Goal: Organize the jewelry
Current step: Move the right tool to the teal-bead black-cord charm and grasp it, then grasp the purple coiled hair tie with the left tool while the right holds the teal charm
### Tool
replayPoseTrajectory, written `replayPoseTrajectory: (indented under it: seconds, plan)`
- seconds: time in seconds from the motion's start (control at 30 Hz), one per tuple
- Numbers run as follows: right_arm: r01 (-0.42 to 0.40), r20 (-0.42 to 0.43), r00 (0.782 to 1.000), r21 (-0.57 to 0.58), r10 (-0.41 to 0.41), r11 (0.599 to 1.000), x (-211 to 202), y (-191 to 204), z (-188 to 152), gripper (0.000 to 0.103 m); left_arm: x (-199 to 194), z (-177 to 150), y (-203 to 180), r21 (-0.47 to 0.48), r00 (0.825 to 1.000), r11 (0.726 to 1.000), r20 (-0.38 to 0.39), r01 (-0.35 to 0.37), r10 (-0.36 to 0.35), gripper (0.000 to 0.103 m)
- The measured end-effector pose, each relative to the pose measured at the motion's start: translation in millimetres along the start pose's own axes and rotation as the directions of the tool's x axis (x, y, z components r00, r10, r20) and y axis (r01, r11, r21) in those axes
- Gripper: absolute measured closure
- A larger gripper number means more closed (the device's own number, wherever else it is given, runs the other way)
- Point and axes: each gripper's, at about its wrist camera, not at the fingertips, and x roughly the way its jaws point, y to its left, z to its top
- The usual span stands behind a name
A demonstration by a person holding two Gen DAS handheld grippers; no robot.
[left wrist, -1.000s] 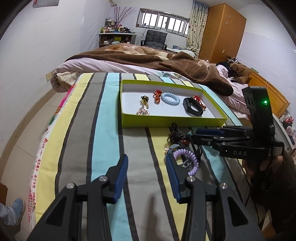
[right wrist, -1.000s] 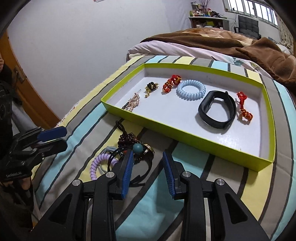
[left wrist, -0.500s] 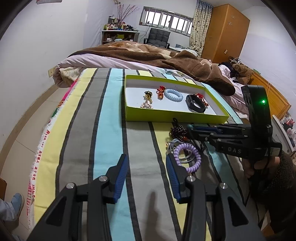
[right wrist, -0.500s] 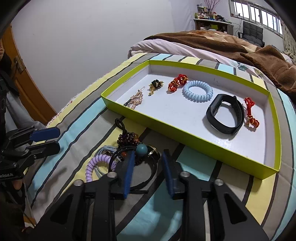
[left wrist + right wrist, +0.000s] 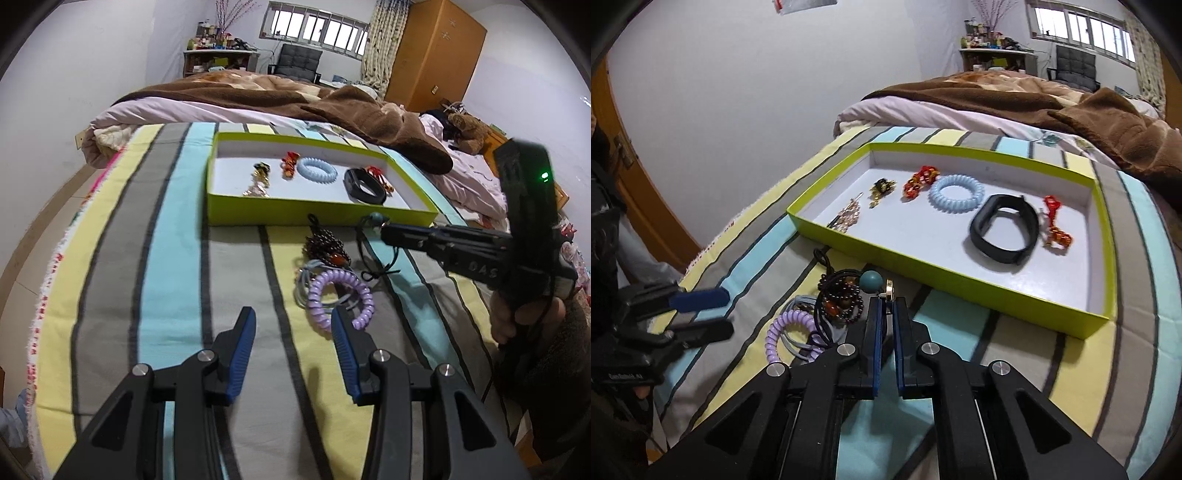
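Now black cord necklace (image 5: 871, 286) pinched between right gripper (image 5: 885, 314) fingers.

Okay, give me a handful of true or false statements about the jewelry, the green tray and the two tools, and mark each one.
1. The right tool is closed on the black cord necklace with the teal bead. True.
2. The left tool grips the purple spiral bracelet. False: its jaws are wide open and empty, with the bracelet lying on the striped blanket just ahead.
3. The black wristband lies inside the green tray. True.
4. The light blue spiral bracelet is outside the tray. False: it lies in the tray, between a red ornament and the wristband.
5. The dark bead bracelet is still on the blanket. True.
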Motion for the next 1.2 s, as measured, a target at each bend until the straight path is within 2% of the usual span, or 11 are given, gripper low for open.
replayPoseTrajectory:
  seconds: [0.17,0.37,0.5,0.63,0.73,0.9,1.0,1.2]
  plan:
    - [0.013,0.026,1.000,0.030,-0.014,0.999,-14,-6,-4,0.097,12,0,-7,-0.012,1.000,1.000,-0.009,0.003,-0.003,0.059]
    - [0.022,0.066,0.998,0.052,-0.025,0.998,-33,-12,-10,0.097,23,0,-22,0.040,0.999,0.999,-0.030,-0.029,0.030,0.059]
    - [0.021,0.084,0.996,0.067,-0.027,0.998,-42,-13,-13,0.097,27,0,-31,0.090,0.994,0.990,-0.022,-0.105,0.107,0.059]
    - [0.019,0.094,0.995,0.071,-0.025,0.997,-48,-15,-16,0.097,30,1,-32,0.091,0.988,0.985,-0.041,-0.148,0.152,0.068]
    - [0.017,0.104,0.994,0.075,-0.024,0.997,-51,-16,-17,0.097,31,-2,-36,0.130,0.980,0.973,-0.044,-0.189,0.196,0.075]
    - [0.008,0.114,0.993,0.087,-0.018,0.996,-55,-18,-18,0.097,27,-7,-40,0.185,0.972,0.959,-0.054,-0.216,0.229,0.081]
    - [0.002,0.121,0.993,0.089,-0.013,0.996,-58,-18,-21,0.097,23,-11,-42,0.212,0.970,0.952,-0.058,-0.220,0.237,0.085]
    - [-0.002,0.129,0.992,0.095,-0.011,0.995,-61,-16,-25,0.097,21,-12,-36,0.189,0.979,0.965,-0.062,-0.180,0.194,0.087]
